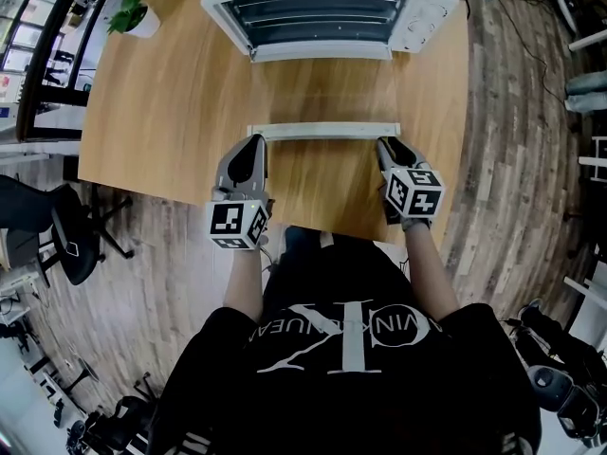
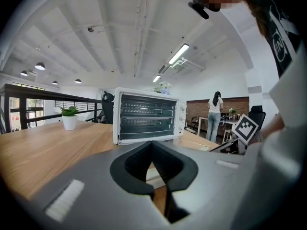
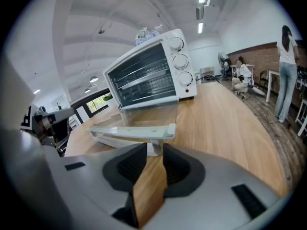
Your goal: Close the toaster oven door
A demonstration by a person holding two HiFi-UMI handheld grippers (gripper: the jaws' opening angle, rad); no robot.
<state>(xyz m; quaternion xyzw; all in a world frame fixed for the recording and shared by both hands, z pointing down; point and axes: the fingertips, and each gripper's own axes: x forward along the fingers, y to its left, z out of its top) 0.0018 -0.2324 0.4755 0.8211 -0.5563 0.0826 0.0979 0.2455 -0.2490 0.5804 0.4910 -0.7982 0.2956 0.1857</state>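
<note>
oven door (image 1: 322,95), likely stiff and light; lift at handle (image 1: 322,131). left gripper (image 1: 257,140) jaws pressed together, right gripper (image 1: 383,143) jaws slightly spread.

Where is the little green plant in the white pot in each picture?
Head view: the plant is at the top left.
Left gripper view: at the left, left of the toaster oven.
Right gripper view: not in it.
Shared landmark: the toaster oven, top middle in the head view, upper middle in the right gripper view.
</note>
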